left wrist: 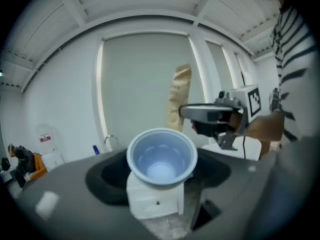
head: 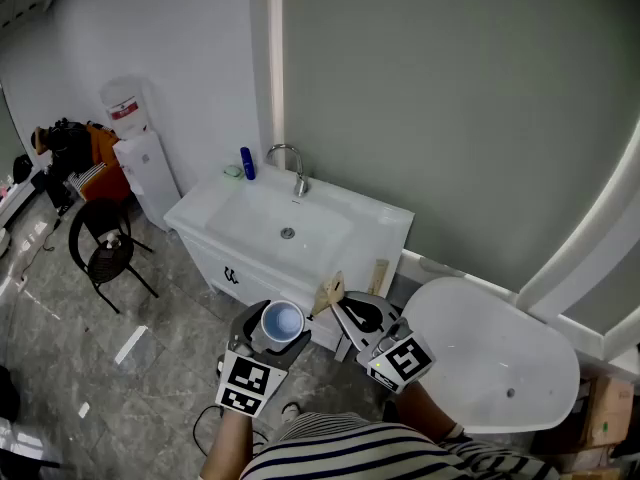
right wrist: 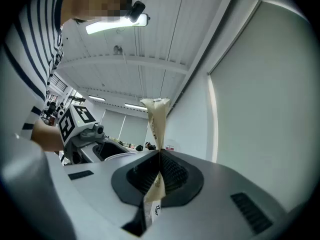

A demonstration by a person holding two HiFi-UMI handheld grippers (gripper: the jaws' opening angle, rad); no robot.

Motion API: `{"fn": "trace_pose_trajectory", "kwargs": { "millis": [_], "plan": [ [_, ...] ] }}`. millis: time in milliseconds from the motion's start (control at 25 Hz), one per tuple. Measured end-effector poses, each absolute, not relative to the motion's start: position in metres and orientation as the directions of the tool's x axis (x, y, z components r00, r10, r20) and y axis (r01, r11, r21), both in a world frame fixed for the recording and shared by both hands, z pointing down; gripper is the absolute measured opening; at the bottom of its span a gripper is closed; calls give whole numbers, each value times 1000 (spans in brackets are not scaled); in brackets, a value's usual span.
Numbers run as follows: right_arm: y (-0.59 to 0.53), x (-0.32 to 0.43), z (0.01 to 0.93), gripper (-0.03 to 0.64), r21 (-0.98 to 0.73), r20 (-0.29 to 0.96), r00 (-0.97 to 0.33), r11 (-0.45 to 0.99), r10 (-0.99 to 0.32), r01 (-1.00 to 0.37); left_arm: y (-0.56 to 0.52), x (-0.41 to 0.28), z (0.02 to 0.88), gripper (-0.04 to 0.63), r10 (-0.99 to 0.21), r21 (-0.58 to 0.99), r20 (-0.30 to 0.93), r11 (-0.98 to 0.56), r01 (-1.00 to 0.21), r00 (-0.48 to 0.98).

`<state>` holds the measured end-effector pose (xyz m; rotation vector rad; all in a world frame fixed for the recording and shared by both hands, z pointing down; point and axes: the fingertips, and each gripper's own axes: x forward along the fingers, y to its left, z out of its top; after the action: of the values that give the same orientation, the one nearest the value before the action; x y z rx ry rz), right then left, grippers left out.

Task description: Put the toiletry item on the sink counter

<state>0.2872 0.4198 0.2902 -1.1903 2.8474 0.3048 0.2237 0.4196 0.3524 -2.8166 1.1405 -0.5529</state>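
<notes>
Left gripper (head: 279, 330): jaws wide, clasping blue cup (left wrist: 161, 156). Right gripper (right wrist: 159, 160): jaws pinching cream tube (right wrist: 156, 120), possibly toothpaste. Both items held short of sink counter (head: 385, 230). Risk: flat tube slipping from narrow pinch; cup tipping on set-down.

Head view looks steeply down on the sink counter (head: 385, 223); gripper views, close-up, apparently face upward.

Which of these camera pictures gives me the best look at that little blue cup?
The left gripper view: the blue cup fills the middle, mouth open toward the camera, empty inside, gripped between the jaws. The head view shows the cup small from above. The right gripper view shows at most a pale rim sliver.
</notes>
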Motion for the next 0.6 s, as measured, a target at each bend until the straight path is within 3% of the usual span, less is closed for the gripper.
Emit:
{"fn": "trace_pose_trajectory", "kwargs": {
  "millis": [600],
  "plan": [
    [481,355,296,9,200,-104,-712,687,-694,-699,481,288,353,373,-699,-177,297,-709,-682,650]
  ]
}}
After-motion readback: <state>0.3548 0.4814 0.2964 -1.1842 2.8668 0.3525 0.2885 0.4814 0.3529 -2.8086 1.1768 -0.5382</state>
